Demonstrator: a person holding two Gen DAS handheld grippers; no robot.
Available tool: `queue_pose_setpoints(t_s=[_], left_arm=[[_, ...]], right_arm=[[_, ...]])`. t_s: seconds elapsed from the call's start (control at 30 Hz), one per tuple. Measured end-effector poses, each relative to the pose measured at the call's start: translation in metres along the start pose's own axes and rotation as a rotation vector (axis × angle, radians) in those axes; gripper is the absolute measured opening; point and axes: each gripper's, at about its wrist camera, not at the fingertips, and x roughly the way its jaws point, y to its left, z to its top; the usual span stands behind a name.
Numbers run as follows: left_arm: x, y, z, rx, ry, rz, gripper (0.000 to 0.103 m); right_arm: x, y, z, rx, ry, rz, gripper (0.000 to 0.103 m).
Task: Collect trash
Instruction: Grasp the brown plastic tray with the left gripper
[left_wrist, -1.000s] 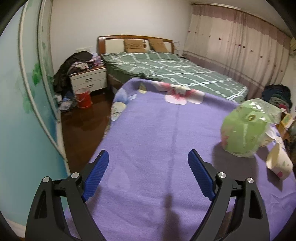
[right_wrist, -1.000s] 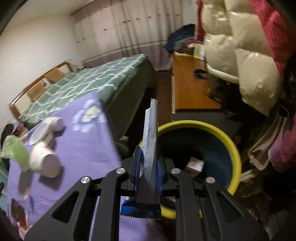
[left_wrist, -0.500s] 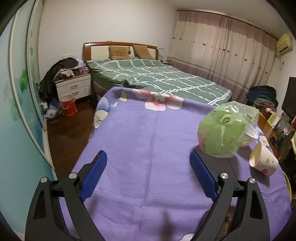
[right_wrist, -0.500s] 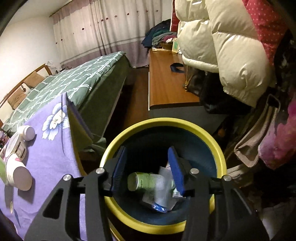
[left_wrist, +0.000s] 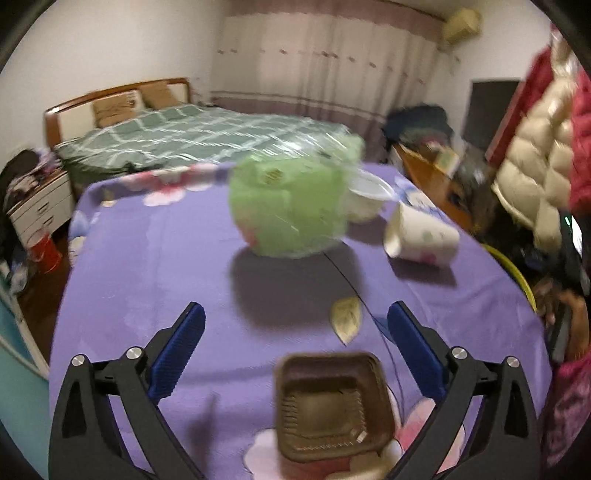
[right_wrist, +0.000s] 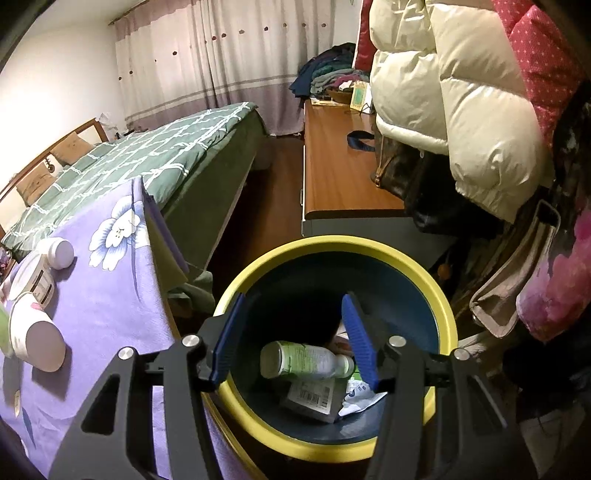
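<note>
My left gripper (left_wrist: 295, 317) hangs over the purple blanket (left_wrist: 147, 266), its jaws opening wide with nothing between them. A brown plastic tray (left_wrist: 332, 406) lies just below and between the fingers. Farther off lie a green plastic bag (left_wrist: 288, 210), a tipped paper cup (left_wrist: 421, 240), a white bowl (left_wrist: 365, 199) and a small leaf-shaped scrap (left_wrist: 345, 319). My right gripper (right_wrist: 293, 328) hovers over the yellow-rimmed bin (right_wrist: 439, 295), jaws opening and empty. In the bin lie a green-labelled bottle (right_wrist: 303, 360) and wrappers (right_wrist: 317, 398).
A green checked bed (left_wrist: 199, 136) stands behind the blanket. A wooden desk (right_wrist: 340, 177) sits past the bin, with hanging puffy coats (right_wrist: 472, 110) and bags at the right. A nightstand (left_wrist: 37, 210) and red bucket (left_wrist: 44, 247) stand at far left.
The right gripper opened and let go of the flat wrapper, which now lies in the bin. The left gripper swung right across the blanket, bringing the brown tray and cup into view.
</note>
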Motion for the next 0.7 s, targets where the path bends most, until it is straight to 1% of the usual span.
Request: queue_pose_setpoints(t_s=[0.1, 0.2, 0.43, 0.5, 0.57, 0.6, 0.7], left_arm=[[0.004, -0.009, -0.004, 0.032, 0.048, -0.068, 0.097], [0.005, -0.014, -0.007, 0.054, 0.08, -0.094, 0.098], [0.023, -0.016, -0.016, 0.09, 0.184, -0.031, 0.098], [0.031, -0.016, -0.019, 0.104, 0.223, 0.027, 0.098], [0.039, -0.014, -0.022, 0.108, 0.259, 0.065, 0.098], [0.04, -0.015, -0.023, 0.118, 0.263, 0.081, 0.098], [0.04, -0.014, -0.022, 0.115, 0.26, 0.063, 0.097]], right_arm=[[0.001, 0.0, 0.0, -0.003, 0.005, 0.002, 0.052], [0.001, 0.0, 0.001, -0.003, 0.006, 0.001, 0.052], [0.003, 0.0, 0.001, -0.004, 0.013, 0.0, 0.052], [0.005, 0.0, 0.001, -0.005, 0.017, 0.001, 0.052], [0.006, 0.0, 0.001, -0.002, 0.021, 0.003, 0.052], [0.006, 0.0, 0.001, -0.001, 0.021, 0.004, 0.052], [0.006, 0.0, 0.002, 0.0, 0.017, 0.004, 0.052]])
